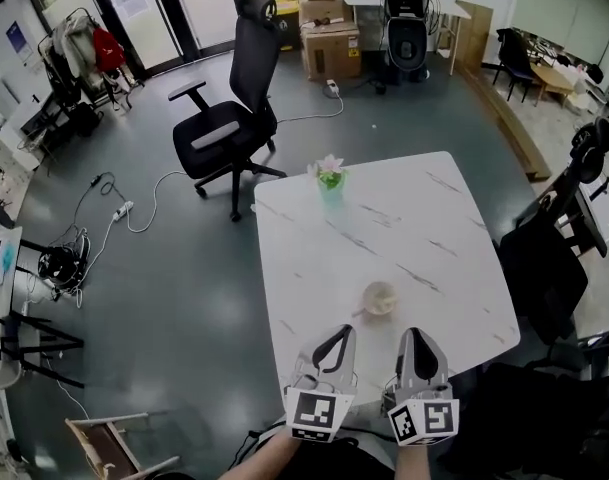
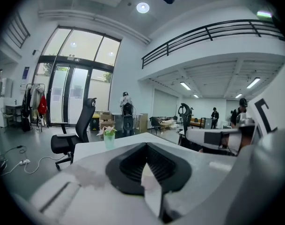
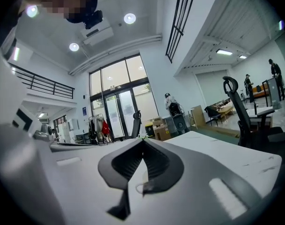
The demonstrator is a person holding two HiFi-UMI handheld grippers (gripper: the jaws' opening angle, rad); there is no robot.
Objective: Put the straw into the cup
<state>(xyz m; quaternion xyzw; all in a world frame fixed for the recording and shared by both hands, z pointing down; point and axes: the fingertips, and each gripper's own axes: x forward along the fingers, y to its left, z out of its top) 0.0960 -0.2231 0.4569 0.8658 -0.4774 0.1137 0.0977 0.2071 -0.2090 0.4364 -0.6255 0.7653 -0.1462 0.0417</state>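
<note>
Now: left gripper (image 1: 339, 335), right gripper (image 1: 414, 337), both closed, empty; one cup (image 1: 381, 297), one flower vase (image 1: 331, 181).

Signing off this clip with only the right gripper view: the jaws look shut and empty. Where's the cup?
Observer: In the head view the cup sits on the table, just beyond the right gripper.
Operator: What about the other side?
Observer: The left gripper, in its own view, has its jaws together with nothing between them.
</note>
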